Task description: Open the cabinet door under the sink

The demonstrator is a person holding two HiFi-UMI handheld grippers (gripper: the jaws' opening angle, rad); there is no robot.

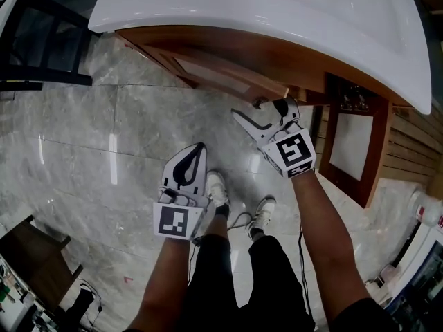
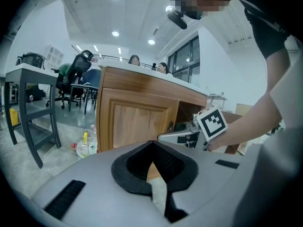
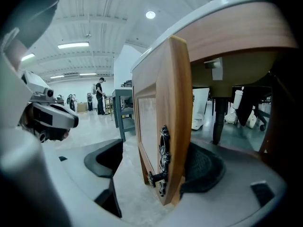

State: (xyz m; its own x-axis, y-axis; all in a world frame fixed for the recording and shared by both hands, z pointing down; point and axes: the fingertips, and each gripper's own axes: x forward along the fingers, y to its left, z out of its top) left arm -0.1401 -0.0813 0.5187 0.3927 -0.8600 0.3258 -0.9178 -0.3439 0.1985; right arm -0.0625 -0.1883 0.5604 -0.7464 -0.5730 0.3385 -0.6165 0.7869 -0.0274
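- Door [image 3: 176, 112] under sink [image 1: 228, 16]: its free edge sits between the jaws of the right gripper [image 3: 155, 167].
- Right gripper is released: jaws spread wide and straddling the edge, not clamped on it.
- In the right gripper view, the pad [image 3: 102, 160] on the view's left stands clear of the door face. The other pad [image 3: 208, 167] is behind the door, close to its back; can't tell if it touches.
- Handle [image 3: 163, 161]: dark ornate plate with a knob low down, on the door face just beside the edge. It is in the gap between the door and the left-side pad.
- Door is ajar: one jaw is behind it, and the sink underside and room show past its edge.
- Head view: right gripper [image 1: 261, 111] is up at the door edge, just below the sink rim.
- Second door [image 1: 351, 142], further right, hangs wide open; pale panel in a wood frame.
- Left gripper [image 1: 201, 146]: clenched, tips together, nothing in it. It is low over the floor [image 1: 90, 130], well apart from the cabinet [image 1: 159, 47], near the shoes [image 1: 216, 189].
- Left gripper view: it faces the cabinet front, with the right gripper's marker cube [image 2: 211, 122] at the door's right edge and a dark opening beside it.
- Bottles [image 2: 87, 143] lie on the floor left of the cabinet.
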